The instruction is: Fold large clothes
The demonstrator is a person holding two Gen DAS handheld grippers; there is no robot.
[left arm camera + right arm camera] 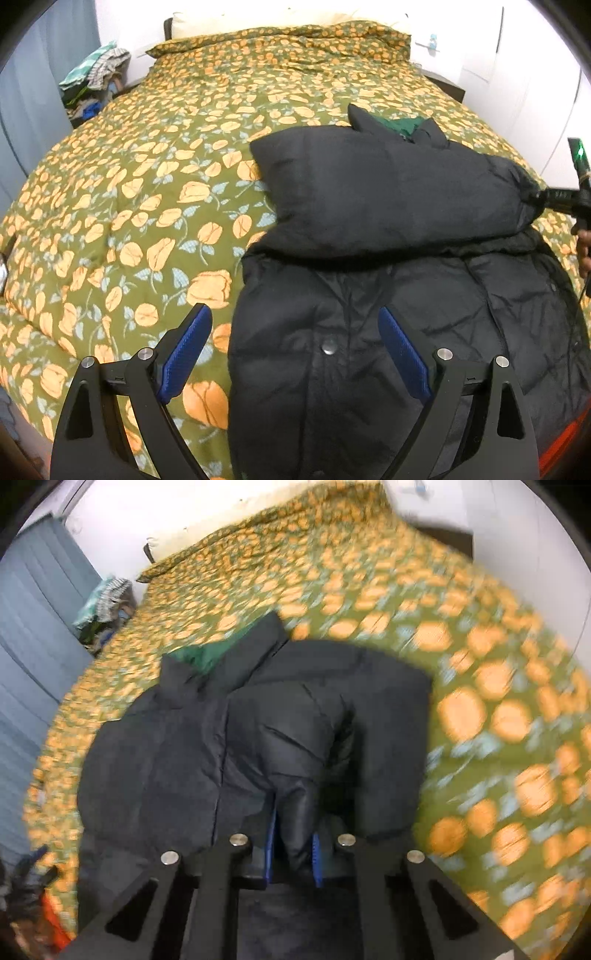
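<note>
Left gripper (pixel 295 343): angled steeply downward above the lower front of the black puffer jacket (pixel 388 332), jaws spread wide, gripping nothing. Right gripper (pixel 293 849): also pitched steeply down, jaws nearly closed, pinching the cuff end of a sleeve (pixel 295 746). Jacket: lies on the floral bedspread (pixel 147 184), one sleeve folded across its chest.

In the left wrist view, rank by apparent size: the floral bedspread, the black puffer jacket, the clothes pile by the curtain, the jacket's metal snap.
1. Floral bedspread, fills most of the view.
2. Black puffer jacket, though nearness inflates it.
3. Clothes pile, far off, so shrunken.
4. Metal snap, smallest.
</note>
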